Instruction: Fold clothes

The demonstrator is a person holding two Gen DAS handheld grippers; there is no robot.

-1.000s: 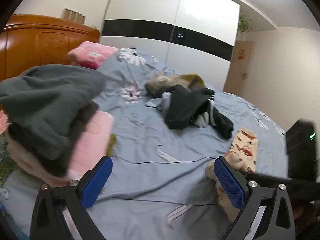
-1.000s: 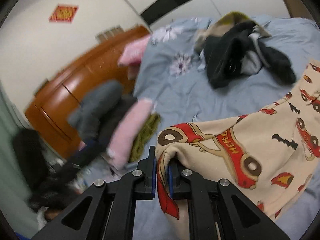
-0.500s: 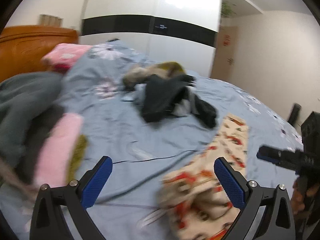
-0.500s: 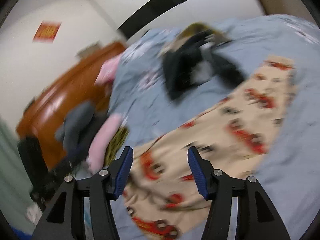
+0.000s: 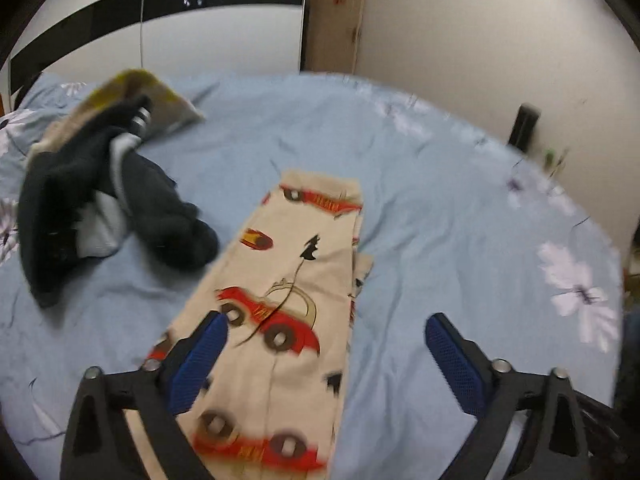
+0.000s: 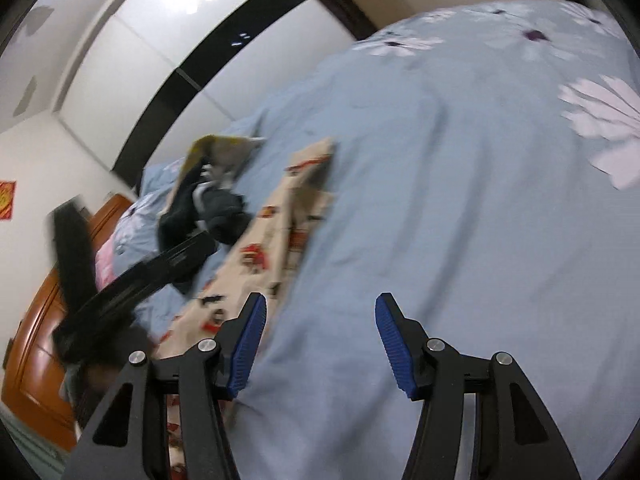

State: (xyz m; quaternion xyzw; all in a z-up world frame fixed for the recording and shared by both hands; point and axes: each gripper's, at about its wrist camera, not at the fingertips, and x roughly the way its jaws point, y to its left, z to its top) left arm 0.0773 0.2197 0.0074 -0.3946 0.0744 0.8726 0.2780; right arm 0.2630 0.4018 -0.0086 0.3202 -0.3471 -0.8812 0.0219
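Released since a second ago, when the right gripper [image 6: 320, 344] pinched its corner, the cream cotton garment printed with red cartoon cars [image 5: 280, 312] now lies spread as a long strip on the light blue floral bedsheet [image 5: 440, 208], running from the near edge away toward the far side. Both tools have swung round, so the stack of folded grey and pink clothes seen earlier no longer shows in the left view.

Left gripper [image 5: 324, 360] hovers over the near part of the garment with its blue-padded fingers [image 5: 196, 364] wide apart; the left finger sits over the cloth and the right one over bare sheet, neither visibly gripping anything. Right gripper likewise stands with its fingers spread, holding nothing, over bare sheet just right of the garment's long edge; its left finger [image 6: 248, 344] overlaps that edge in the picture.

Left of the garment, near its far half, a heap of black and grey clothes [image 5: 100, 208] lies crumpled, with an olive and tan piece [image 5: 152, 100] at its far side. Beyond the bed stands a white wardrobe with a black band [image 5: 200, 12]. In the right view an orange-brown wooden headboard [image 6: 36, 344] shows at the left, partly hidden by the blurred black body of the other tool
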